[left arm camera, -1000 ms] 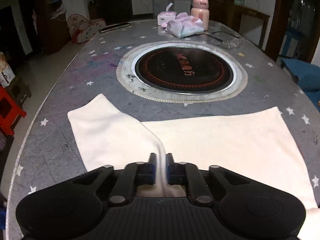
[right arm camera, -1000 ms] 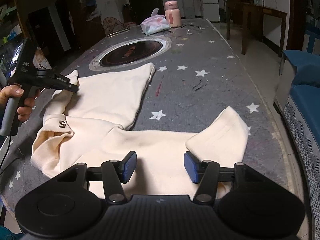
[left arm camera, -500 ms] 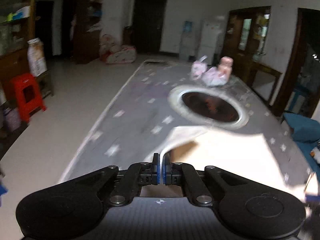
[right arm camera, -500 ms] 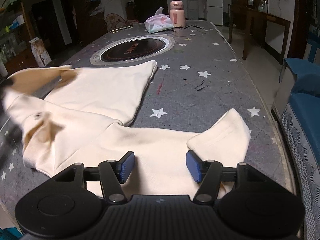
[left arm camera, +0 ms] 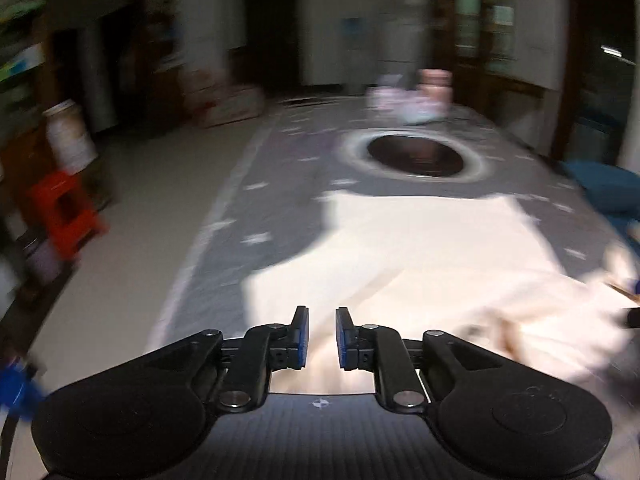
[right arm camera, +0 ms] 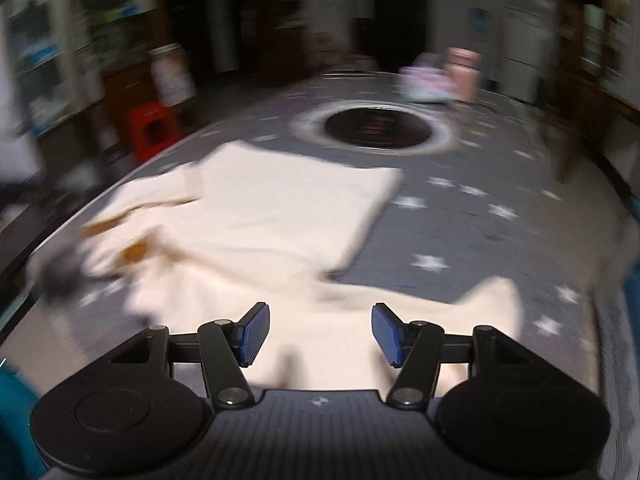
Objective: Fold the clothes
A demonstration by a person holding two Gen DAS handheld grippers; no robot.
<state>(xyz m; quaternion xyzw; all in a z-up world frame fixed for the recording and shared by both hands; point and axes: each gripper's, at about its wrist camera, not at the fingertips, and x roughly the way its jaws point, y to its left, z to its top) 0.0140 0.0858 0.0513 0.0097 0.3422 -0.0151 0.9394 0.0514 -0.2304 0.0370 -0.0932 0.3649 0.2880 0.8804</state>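
- Pictured on a grey star-patterned table [right arm camera: 480,240]: cream garment [right arm camera: 280,216] spread across the near half, one flat panel reaching toward the round black hotplate [right arm camera: 378,128] set into the table's middle.
- Bunched and folded over at the near left corner in the right wrist view, brown inner lining showing; a sleeve end lying close to the near right edge.
- At the far end of the table, blurred: pink lidded container [right arm camera: 463,72] beside a pale tissue pack [right arm camera: 426,86]; contents impossible to tell.
- Left hand-held gripper [left arm camera: 321,342] over the garment's near edge, jaws just opened to a narrow gap, nothing pinched between the blue pads [left arm camera: 301,338], cloth lying below them.
- Right hand-held gripper [right arm camera: 319,334] with jaws about half open, empty, poised above the garment near the table's front edge.
- Beyond the left edge, on the floor: red stool [left arm camera: 66,212], heavily blurred.
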